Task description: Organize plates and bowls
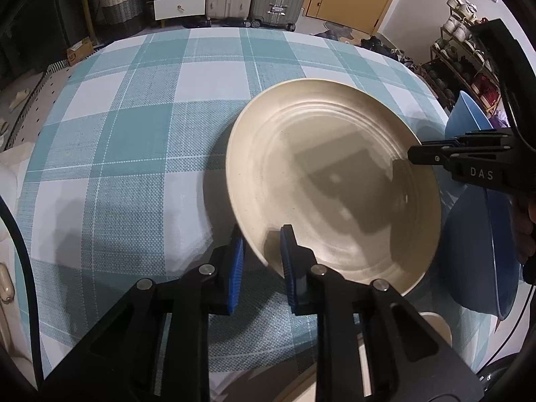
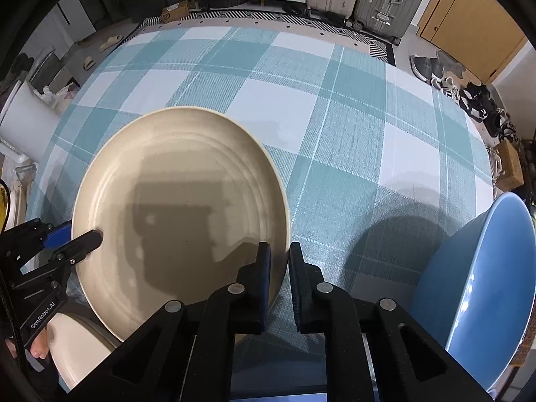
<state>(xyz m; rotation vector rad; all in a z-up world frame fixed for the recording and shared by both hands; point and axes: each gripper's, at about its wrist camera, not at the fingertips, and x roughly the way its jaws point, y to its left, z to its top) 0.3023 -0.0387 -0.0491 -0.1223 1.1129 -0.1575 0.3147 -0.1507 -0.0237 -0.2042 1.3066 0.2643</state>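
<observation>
Cream plate (image 1: 331, 181) on checked tablecloth (image 1: 134, 134), gripped from both sides. Left gripper (image 1: 263, 261) clamped on plate rim at 7 o'clock, one blue pad inside, one outside. Right gripper (image 2: 279, 268) pinching opposite rim at 4 o'clock in its own view, jaws nearly together. Blue bowl (image 2: 485, 294) just right of plate, at 3 o'clock. Second cream dish (image 2: 77, 351) partly under plate's near edge.

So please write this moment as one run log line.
left gripper: shut on plate rim | right gripper: shut on opposite rim | blue bowl: beside
</observation>
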